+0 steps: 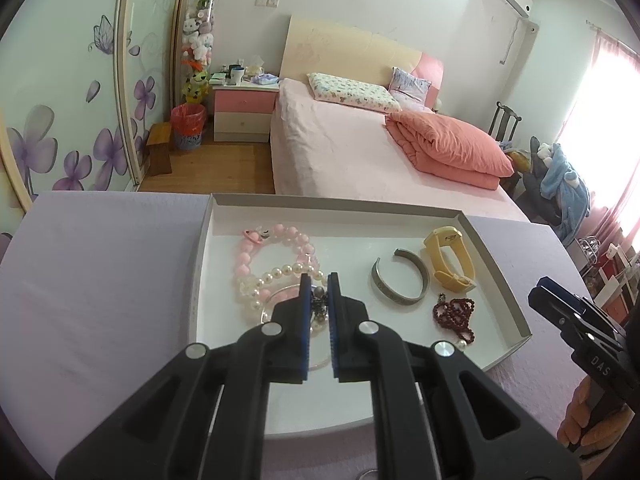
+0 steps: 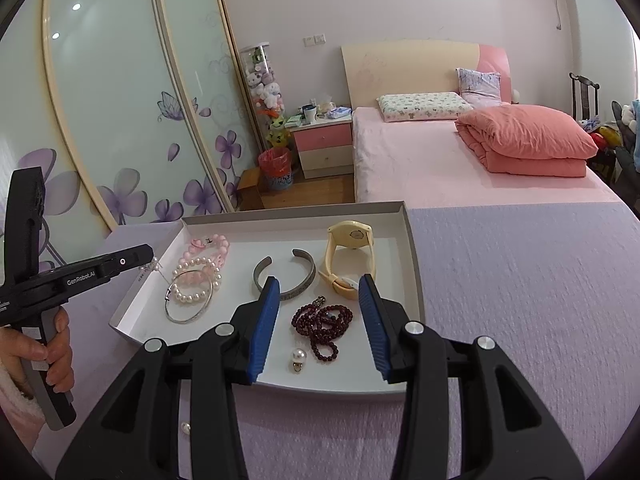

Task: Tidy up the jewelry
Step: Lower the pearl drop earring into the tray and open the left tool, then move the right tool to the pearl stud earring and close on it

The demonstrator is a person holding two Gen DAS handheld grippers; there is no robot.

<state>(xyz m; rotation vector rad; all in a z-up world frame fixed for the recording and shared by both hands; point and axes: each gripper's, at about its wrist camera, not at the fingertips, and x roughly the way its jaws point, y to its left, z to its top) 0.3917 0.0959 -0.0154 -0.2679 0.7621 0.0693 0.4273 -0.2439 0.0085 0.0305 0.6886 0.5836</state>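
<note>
Low in the left view my left claw point(image 1: 319, 280) pinches a dark earring above the tray point(image 1: 516, 322); I'd lower slowly, clear of the pearls point(image 1: 280, 272); right claw point(image 2: 319, 286) gapes empty

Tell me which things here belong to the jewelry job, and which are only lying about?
Job: shallow white cardboard tray; pink bead bracelet; white pearl bracelet; grey metal cuff; yellow plastic watch; dark red bead string.
Lying about: folded pink quilt; red wastebasket.

L gripper point(image 1: 320, 280) fingers nearly together – R gripper point(image 2: 319, 286) fingers apart, both angled down.
</note>
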